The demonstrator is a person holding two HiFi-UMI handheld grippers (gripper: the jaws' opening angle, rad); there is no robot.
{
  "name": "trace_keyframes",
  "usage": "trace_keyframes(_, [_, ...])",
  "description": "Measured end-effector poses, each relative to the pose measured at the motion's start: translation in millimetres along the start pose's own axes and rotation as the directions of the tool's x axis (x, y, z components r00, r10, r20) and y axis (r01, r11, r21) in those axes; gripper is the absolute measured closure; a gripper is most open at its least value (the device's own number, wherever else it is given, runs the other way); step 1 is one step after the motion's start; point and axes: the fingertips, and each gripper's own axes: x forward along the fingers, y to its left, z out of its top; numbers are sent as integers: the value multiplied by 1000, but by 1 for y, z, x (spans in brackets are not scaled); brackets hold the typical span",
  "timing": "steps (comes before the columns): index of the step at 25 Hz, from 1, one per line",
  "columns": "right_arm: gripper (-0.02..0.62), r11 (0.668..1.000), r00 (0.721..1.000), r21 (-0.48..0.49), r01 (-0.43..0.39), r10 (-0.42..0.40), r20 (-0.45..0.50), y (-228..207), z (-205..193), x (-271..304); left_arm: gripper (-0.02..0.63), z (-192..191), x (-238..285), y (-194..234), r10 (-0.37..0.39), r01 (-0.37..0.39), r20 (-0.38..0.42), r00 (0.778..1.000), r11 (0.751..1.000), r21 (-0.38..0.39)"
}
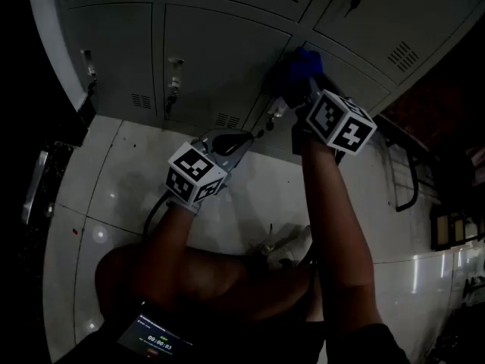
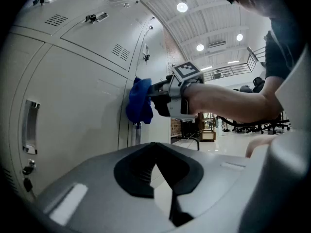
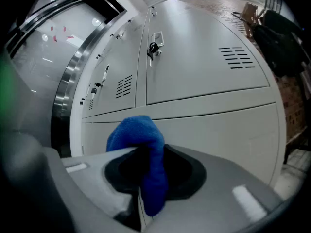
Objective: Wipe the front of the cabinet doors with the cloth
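A blue cloth (image 1: pixel 303 63) is pressed against the grey cabinet doors (image 1: pixel 212 59), and my right gripper (image 1: pixel 301 80) is shut on it. In the right gripper view the cloth (image 3: pixel 142 142) bulges up from between the jaws and hangs down, close to a door panel (image 3: pixel 204 72). The left gripper view shows the cloth (image 2: pixel 140 101) touching the door (image 2: pixel 77 110) beside a seam, with the right gripper (image 2: pixel 160 93) behind it. My left gripper (image 1: pixel 236 139) hangs lower, just off the cabinet's base, its jaws (image 2: pixel 155 147) shut with nothing in them.
Lock handles (image 1: pixel 174 82) and vent slots stick out from the lower doors. A white tiled floor (image 1: pixel 121 173) lies below, with the person's shoes (image 1: pixel 292 245) on it. A dark metal rail (image 1: pixel 409 180) stands at the right. Office chairs (image 2: pixel 262 125) sit far off.
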Motion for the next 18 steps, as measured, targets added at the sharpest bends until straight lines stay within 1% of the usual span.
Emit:
trace_keyframes(6, [518, 1000, 999, -5, 2, -2, -36, -5, 3, 12, 604, -2, 1, -1, -13, 13, -1, 1000, 1000, -3])
trace_keyframes(10, [518, 1000, 999, 0, 21, -21, -41, -21, 3, 3, 604, -3, 1, -2, -16, 16, -3, 1000, 1000, 0])
trace_keyframes(14, [518, 998, 997, 1, 66, -66, -48, -55, 4, -12, 606, -5, 1, -3, -19, 19, -13, 1000, 1000, 2])
trace_keyframes(18, [518, 990, 989, -1, 139, -139, -51, -103, 8, -35, 604, -8, 3, -5, -26, 26, -27, 999, 1000, 9])
